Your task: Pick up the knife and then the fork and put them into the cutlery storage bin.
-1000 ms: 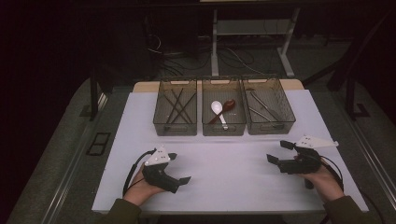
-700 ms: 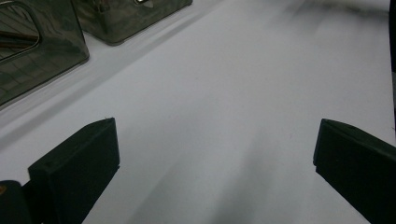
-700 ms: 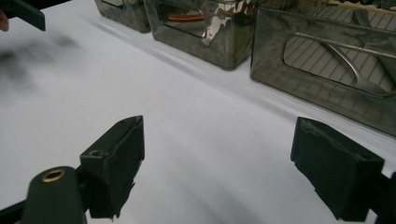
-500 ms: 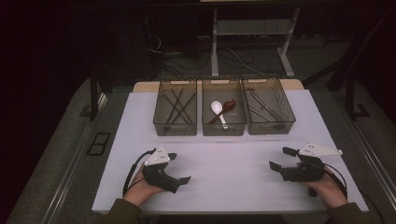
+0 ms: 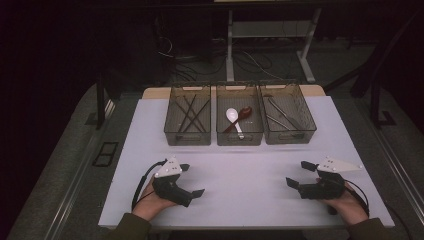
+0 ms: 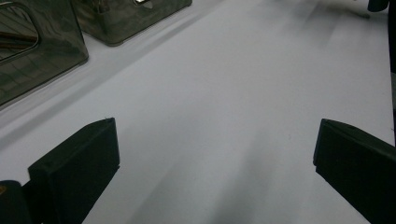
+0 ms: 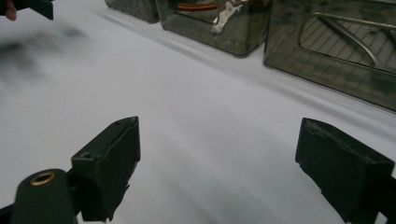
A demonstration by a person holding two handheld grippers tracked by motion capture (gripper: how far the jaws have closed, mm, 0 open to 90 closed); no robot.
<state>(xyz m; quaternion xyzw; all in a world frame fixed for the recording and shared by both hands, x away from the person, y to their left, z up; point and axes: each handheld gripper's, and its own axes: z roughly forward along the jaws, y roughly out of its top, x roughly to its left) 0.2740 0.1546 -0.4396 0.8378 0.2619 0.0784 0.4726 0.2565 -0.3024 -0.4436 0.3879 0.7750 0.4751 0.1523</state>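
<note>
Both grippers rest low over the white table cover [image 5: 245,165], each held in a hand, with the near middle of the cover between them. My left gripper [image 5: 192,180] is open and holds nothing; its own view shows the gripper [image 6: 215,177] with jaws wide apart over bare cover. My right gripper [image 5: 298,174] is open too, and in its own view the gripper [image 7: 219,168] spans bare cover. Three dark see-through bins stand in a row at the back: the left bin [image 5: 186,137] with dark sticks, the middle bin [image 5: 239,139] with a white spoon [image 5: 232,116] and a reddish spoon [image 5: 243,112], and the right bin [image 5: 290,136] with metal utensils [image 5: 280,112].
The table's near edge [image 5: 240,226] runs just behind both hands. Cables trail from each gripper. Dark floor, table legs and wiring lie beyond the bins. In the right gripper view, the spoon bin [image 7: 219,28] and metal utensil bin [image 7: 336,60] stand ahead.
My right gripper has drawn back toward the near edge and a little to the right. The left gripper has hardly moved. Both stay open.
</note>
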